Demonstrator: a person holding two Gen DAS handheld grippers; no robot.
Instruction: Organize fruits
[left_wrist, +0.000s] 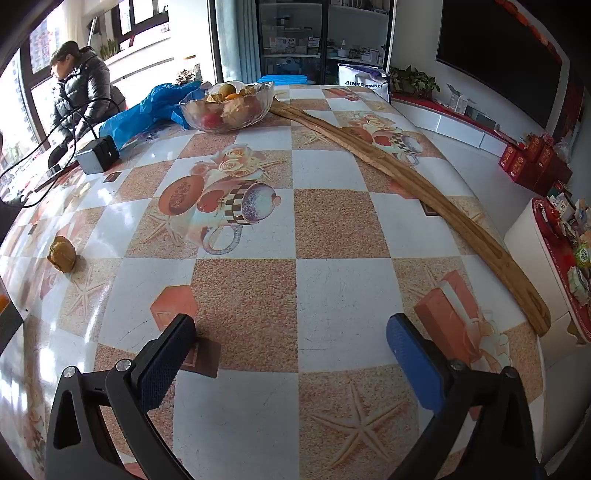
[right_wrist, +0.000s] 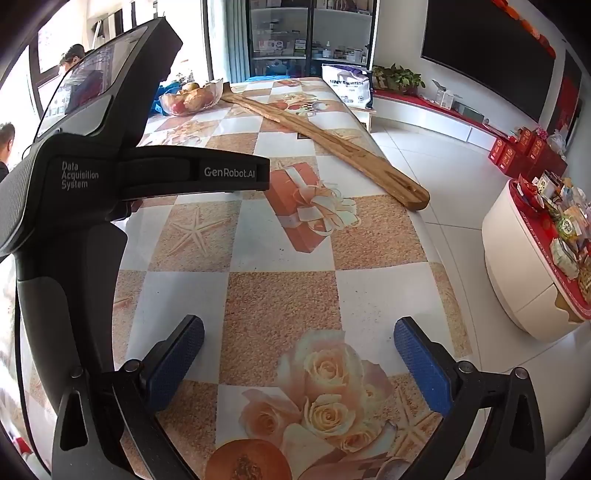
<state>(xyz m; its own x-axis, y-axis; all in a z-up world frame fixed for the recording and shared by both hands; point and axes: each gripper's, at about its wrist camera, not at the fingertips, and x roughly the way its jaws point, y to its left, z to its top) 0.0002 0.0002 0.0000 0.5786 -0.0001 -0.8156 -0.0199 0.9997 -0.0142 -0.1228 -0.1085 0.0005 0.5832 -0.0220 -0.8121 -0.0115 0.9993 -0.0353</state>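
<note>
Yonder, fruits (left_wrist: 221, 101) in glass bowl (left_wrist: 258, 107).

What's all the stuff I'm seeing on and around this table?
Glass fruit bowl: one, clear, far end of the table, holding red, orange and yellowish fruit.
Wrapped brown item: one, alone near the table's left edge; too small to identify.
Wooden board: one, long, brown, along the right edge.
Blue plastic bag: one, left of the bowl.
Small box with cable: one, grey and black, left side.
Tablecloth: one, orange and white checks with printed roses.
Seated person: one, dark jacket, by the window.
Left gripper: jaws open, empty.
Right gripper: jaws open, empty.
</note>
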